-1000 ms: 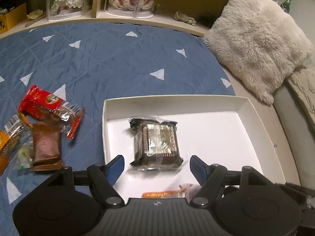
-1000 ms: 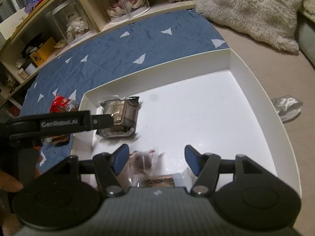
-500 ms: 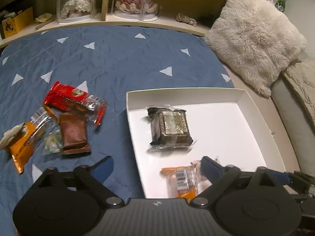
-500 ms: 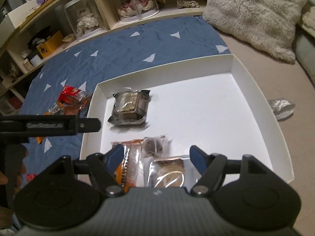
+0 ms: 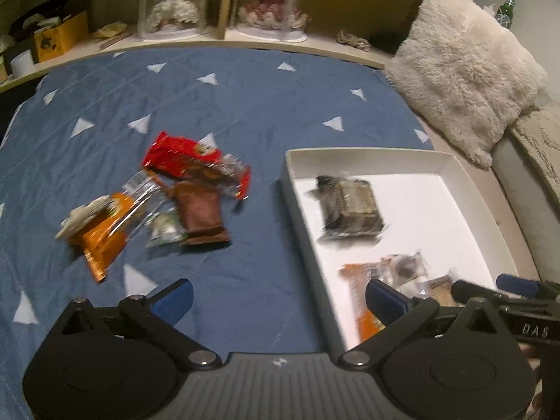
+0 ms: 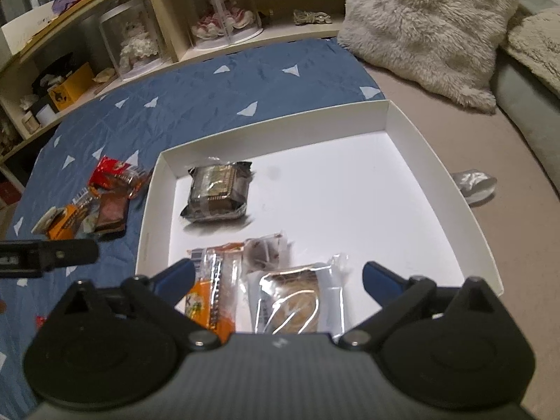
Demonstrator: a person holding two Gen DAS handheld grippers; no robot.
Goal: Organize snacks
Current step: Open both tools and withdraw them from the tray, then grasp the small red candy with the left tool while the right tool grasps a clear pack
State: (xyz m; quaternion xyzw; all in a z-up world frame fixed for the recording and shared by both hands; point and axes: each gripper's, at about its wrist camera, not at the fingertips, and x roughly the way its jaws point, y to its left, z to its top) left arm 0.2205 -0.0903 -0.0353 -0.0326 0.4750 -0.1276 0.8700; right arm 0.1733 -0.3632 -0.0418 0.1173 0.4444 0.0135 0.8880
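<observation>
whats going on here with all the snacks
A person holding two sets of tongs is sorting snacks into a white box on a blue quilt. Four packets already lie in the box, among them a dark cake packet and an orange packet. The left tongs and right tongs are both opening and hold nothing. A pile of loose snacks waits on the quilt beside the box.

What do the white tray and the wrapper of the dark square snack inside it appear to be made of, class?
White tray: likely thin card or paperboard with a matt finish, going by its thin, straight folded walls and sharp corners, with no shine. Dark square snack: its wrapper looks like clear glossy plastic film, since it shows bright glints and crimped ends and the contents show through.
</observation>
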